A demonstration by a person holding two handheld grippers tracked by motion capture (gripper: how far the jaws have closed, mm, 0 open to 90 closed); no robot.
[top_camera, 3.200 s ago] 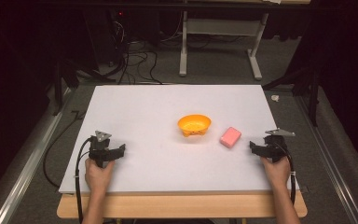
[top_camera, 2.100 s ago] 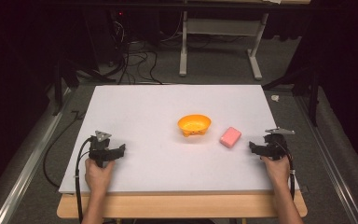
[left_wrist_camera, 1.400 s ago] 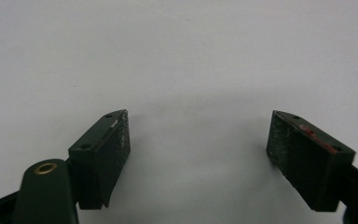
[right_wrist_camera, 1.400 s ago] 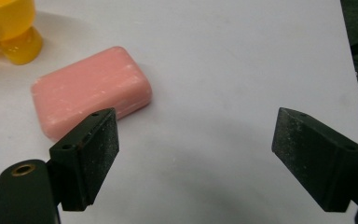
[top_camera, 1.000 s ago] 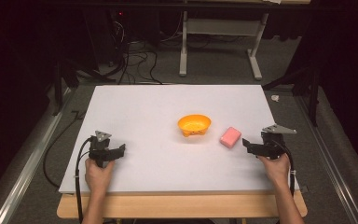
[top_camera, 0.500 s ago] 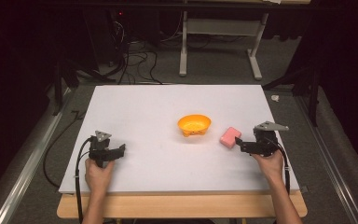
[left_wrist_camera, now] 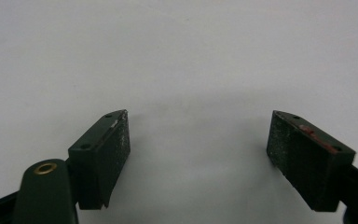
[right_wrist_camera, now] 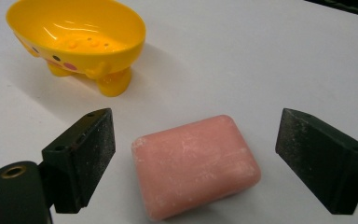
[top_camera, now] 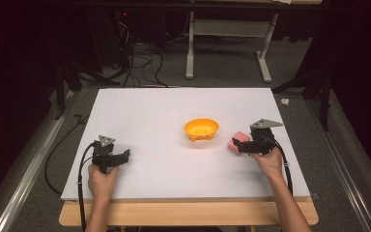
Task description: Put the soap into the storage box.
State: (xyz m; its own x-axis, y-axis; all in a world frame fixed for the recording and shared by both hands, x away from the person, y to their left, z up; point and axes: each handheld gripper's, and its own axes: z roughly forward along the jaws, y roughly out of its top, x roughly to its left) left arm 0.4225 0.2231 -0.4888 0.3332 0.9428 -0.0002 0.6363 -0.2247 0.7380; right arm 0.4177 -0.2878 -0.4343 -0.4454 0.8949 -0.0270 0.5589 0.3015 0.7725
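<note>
Lying between the right gripper (right_wrist_camera: 193, 163)'s spread jaws, untouched, is a pink soap bar (right_wrist_camera: 195, 164); yellow soap dish (right_wrist_camera: 77, 39) stands beyond; left gripper (left_wrist_camera: 198, 161) gapes over bare white table (left_wrist_camera: 177, 56).

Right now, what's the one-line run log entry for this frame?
right gripper: open, straddling pink soap bar | left gripper: open, idle | yellow soap dish: empty

One overhead camera, two riding on the grippers.
The high view looks forward and down over the whole white table (top_camera: 140, 111). Each gripper view looks along its jaws, close to the tabletop; the right one shares the pink soap (right_wrist_camera: 195, 164) and yellow dish (right_wrist_camera: 77, 39) with the high view.
</note>
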